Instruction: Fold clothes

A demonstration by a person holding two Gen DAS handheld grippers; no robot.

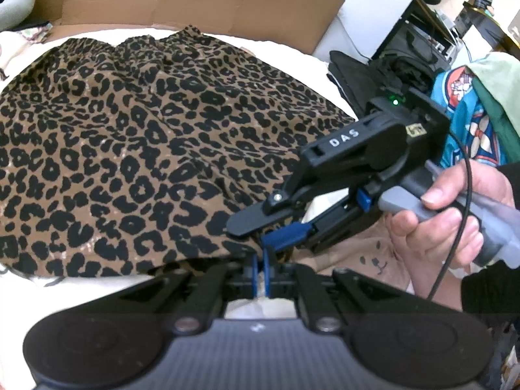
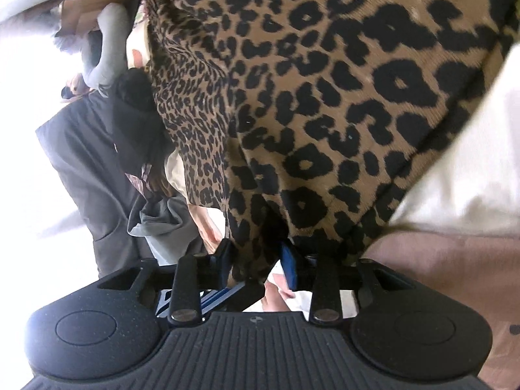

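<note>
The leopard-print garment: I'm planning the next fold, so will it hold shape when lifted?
Probably not. The leopard-print garment lies rippled and gathered, so it looks thin and floppy. Where the right gripper pinches it, it bunches, so it will likely drape and sag, not slip.

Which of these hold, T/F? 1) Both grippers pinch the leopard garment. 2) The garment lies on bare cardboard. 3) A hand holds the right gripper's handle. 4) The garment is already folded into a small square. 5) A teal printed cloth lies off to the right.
1) True: the left gripper and the right gripper are each closed on the edge of the leopard-print garment.
2) False: it lies on a white sheet; the cardboard stands behind it.
3) True: a hand grips it.
4) False: it is spread wide, mostly flat.
5) True: the teal printed cloth lies there.
</note>
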